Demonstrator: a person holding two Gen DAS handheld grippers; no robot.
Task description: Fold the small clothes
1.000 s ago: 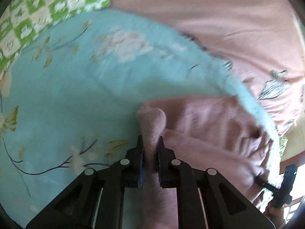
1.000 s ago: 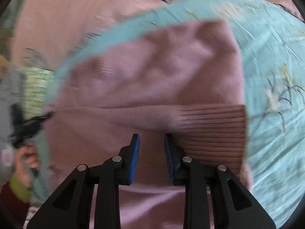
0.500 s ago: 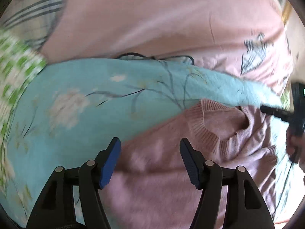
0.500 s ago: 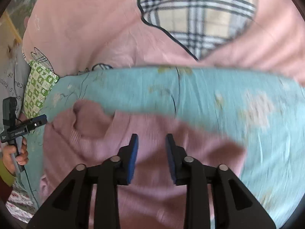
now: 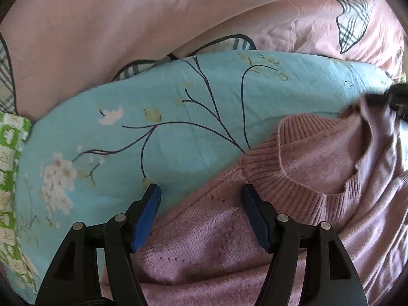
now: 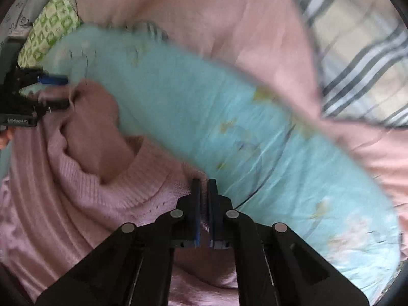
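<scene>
Pink knit sweater [image 5: 293, 191] is seen spread on a turquoise floral quilt [image 5: 178, 117], its ribbed neckline just ahead of the left gripper [image 5: 201, 211], whose blue pads are held wide over one shoulder seam. The opposite shoulder is pinched between the narrowed fingers of the right gripper [image 6: 204, 191], apparently so both shoulders can be lifted for folding.
</scene>
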